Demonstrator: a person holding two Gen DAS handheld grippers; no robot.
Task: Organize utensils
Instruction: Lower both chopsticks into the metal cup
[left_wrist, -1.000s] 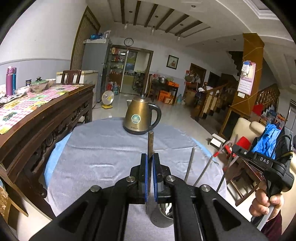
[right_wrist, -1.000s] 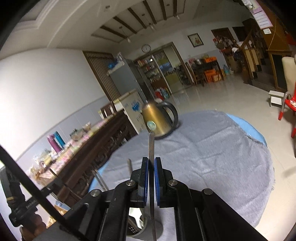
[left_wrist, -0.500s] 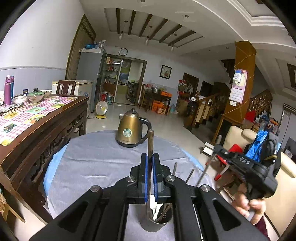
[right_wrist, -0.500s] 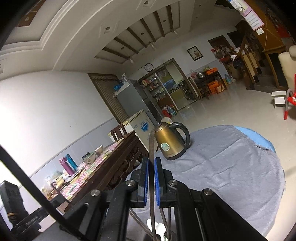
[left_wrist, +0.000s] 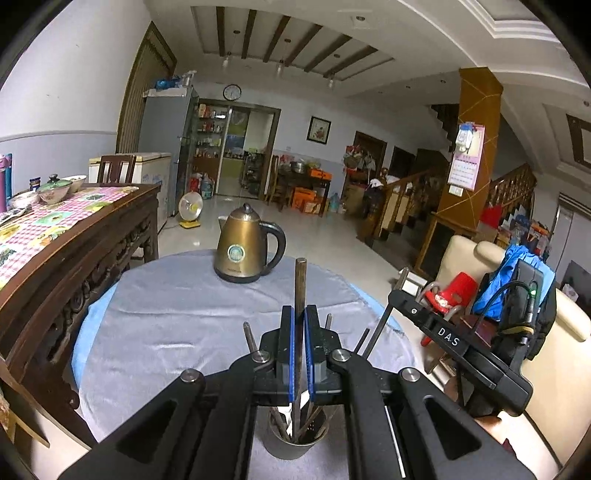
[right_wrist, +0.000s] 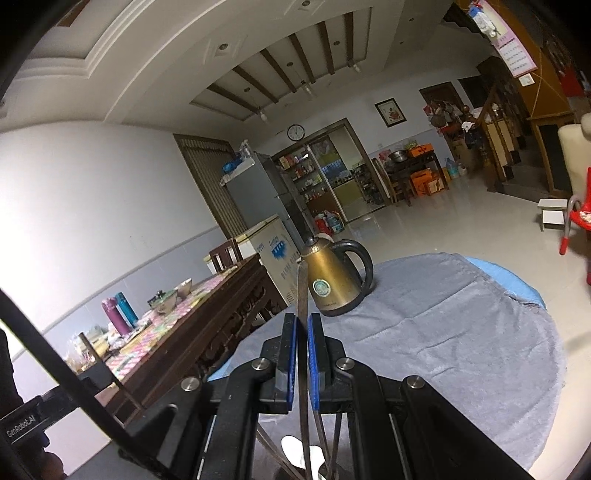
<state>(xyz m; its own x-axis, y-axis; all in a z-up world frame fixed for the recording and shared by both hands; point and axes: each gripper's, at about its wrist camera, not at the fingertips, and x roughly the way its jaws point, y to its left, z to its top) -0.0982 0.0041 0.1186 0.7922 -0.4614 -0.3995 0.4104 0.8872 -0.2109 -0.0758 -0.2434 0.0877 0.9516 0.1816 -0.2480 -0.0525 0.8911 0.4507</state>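
My left gripper (left_wrist: 299, 314) is shut on a dark metal utensil handle (left_wrist: 299, 284) that stands upright; its lower end reaches into a dark metal holder cup (left_wrist: 293, 443) on the grey tablecloth (left_wrist: 177, 314). Several other utensil handles (left_wrist: 249, 338) stick up out of the cup. My right gripper (right_wrist: 302, 325) is shut on a thin flat metal utensil (right_wrist: 302, 291), also upright, over the cup's contents, where a white spoon (right_wrist: 295, 448) shows. The right gripper's body (left_wrist: 461, 347) appears at the right of the left wrist view.
A brass-coloured electric kettle (left_wrist: 245, 245) stands at the far side of the round table. A dark carved wooden table (left_wrist: 74, 236) with a chequered cloth and bowls runs along the left. A cream sofa (left_wrist: 554, 332) and a red stool are to the right.
Both grippers have tilted up and come in over the cup, each still holding its utensil. More of the cup and the handles in it shows below the left gripper.
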